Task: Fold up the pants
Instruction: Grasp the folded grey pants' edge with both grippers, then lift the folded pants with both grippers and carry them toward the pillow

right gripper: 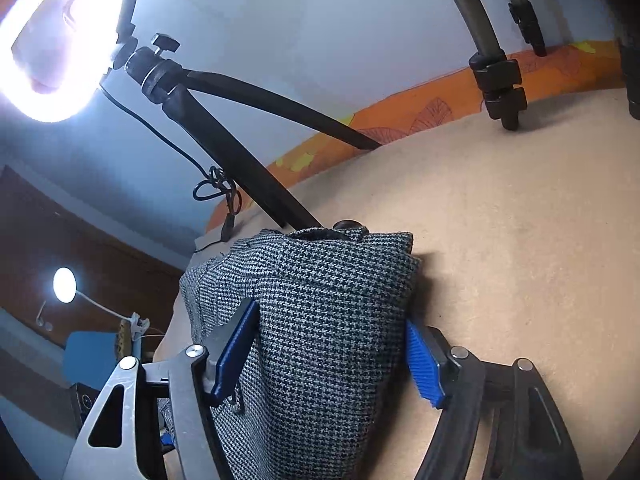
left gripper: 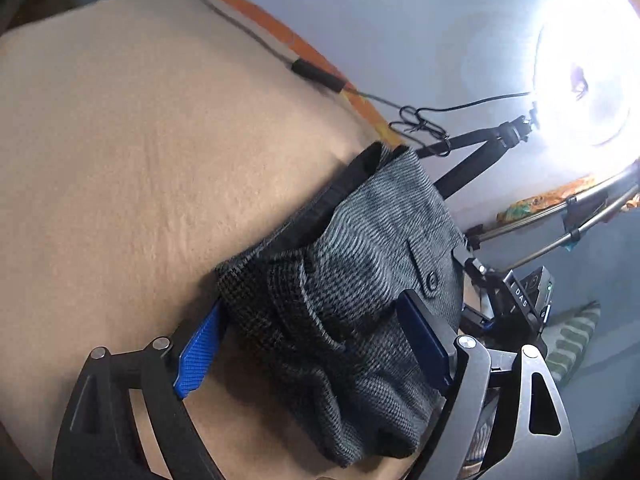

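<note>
The pants point(left gripper: 360, 240) are grey houndstooth cloth, folded into a thick bundle on a tan bed cover point(left gripper: 140, 140). A buttoned pocket flap faces up in the left wrist view. My left gripper point(left gripper: 310, 304) straddles the near end of the bundle with its jaws wide. Its left blue pad point(left gripper: 198, 356) stands mostly apart from the cloth, so it is open. In the right wrist view the pants point(right gripper: 332, 280) fill the gap of my right gripper point(right gripper: 330, 314). Both blue pads point(right gripper: 236, 344) bear against the sides of the bundle.
A bright ring light point(left gripper: 580, 60) on a black tripod point(right gripper: 224, 136) stands on the bed just behind the pants, its cable point(right gripper: 216, 188) coiled beside it. A second tripod leg point(right gripper: 496, 72) rests further along the bed. An orange patterned edge point(right gripper: 400, 116) borders the bed by the blue wall.
</note>
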`<state>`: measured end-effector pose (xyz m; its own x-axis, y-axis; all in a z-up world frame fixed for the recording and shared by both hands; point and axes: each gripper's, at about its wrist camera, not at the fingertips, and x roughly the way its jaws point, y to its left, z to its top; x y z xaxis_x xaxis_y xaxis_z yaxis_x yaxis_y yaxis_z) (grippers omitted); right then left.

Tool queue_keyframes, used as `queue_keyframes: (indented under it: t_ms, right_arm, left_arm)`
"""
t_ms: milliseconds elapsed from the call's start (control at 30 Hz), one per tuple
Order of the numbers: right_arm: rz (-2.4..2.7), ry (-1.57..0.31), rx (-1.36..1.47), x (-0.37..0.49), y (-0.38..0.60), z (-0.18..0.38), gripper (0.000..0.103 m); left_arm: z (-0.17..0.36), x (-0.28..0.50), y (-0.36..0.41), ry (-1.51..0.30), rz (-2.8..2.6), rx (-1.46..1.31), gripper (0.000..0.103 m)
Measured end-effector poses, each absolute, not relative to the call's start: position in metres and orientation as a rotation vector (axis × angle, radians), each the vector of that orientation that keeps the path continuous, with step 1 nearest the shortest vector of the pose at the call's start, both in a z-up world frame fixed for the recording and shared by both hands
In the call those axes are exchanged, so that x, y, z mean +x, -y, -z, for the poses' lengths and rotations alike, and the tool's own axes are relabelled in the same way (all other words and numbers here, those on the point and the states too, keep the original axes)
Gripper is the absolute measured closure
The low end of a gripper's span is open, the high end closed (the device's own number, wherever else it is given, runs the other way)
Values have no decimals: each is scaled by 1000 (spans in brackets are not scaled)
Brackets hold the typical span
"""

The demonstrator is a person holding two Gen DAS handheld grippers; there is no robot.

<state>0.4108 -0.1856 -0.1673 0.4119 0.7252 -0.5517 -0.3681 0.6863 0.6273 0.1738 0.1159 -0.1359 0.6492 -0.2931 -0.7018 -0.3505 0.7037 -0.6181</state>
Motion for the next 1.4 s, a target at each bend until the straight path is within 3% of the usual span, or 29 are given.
queue_keyframes:
  t_ms: [367,467,500,533,733,833,1400]
  right_arm:
    - [-697,-898,438,409,182,166,33]
    - [-690,-892,446,409,181,166,33]
    - [-687,-889,446,409,181,167,34]
    - [-681,-886,441,408,179,167,40]
    - [-638,-856,394,397,177,159,71]
    - [-615,-823,320,387,173,145,77]
    - [-606,-674,112,333,149,83,83]
  left_arm:
    - [140,191,-106,-879,-104,-820,23]
    - [139,194,-96,-871,-121,-766,37]
    - [139,195,-95,-869,-117,-755,46]
    - [138,195,-95,-870,-110,-749,55]
    - [124,198,-82,-819,-73,-635,69]
    - [117,195,-77,-795,-51,-586,74]
    - [88,161,-65,-734,54,-546,81]
